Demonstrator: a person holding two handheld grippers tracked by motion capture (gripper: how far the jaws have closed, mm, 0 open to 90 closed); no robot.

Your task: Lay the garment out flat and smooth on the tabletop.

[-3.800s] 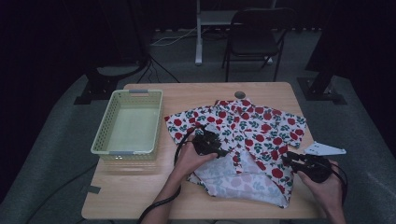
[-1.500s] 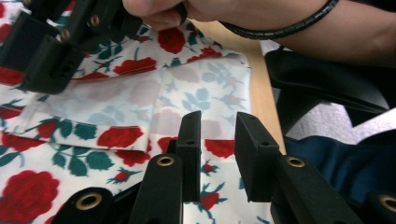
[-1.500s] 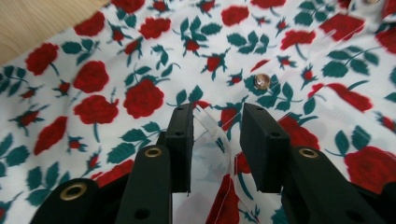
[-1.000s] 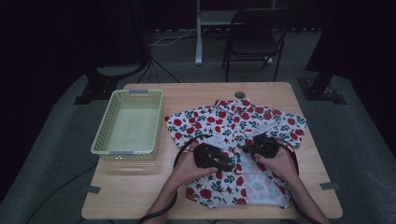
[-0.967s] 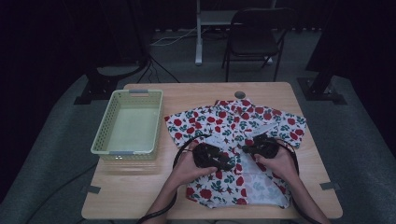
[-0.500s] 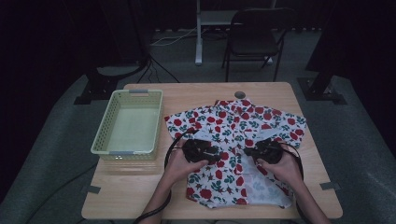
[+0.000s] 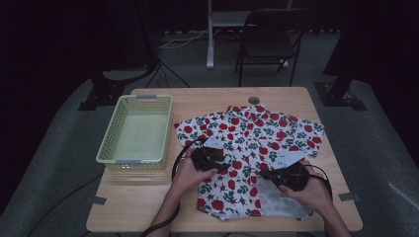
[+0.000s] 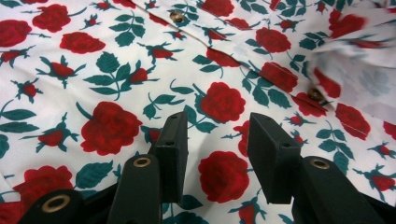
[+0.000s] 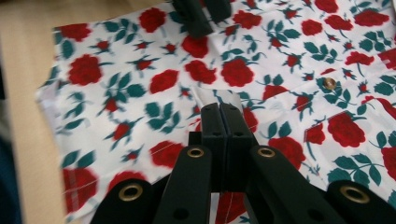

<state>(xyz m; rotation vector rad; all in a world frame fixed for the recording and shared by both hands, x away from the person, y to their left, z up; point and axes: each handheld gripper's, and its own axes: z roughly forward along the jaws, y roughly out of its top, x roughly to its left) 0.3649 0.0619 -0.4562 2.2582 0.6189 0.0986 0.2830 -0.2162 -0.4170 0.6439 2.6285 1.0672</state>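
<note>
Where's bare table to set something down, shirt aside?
Free: the table's far strip beyond the shirt and basket; the near-left corner below the basket. Crowded: centre-right, where the shirt spreads under the left gripper and right gripper.

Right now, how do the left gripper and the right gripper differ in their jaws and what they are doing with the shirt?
The left gripper has its jaws apart, just been opening, over flat rose-print shirt cloth with nothing pinched; the right gripper has its jaws pressed together. The left gripper sits near the shirt's middle, the right gripper at its lower right, where a fold shows the pale inside. Both are black, hand-held, and over the same shirt.
</note>
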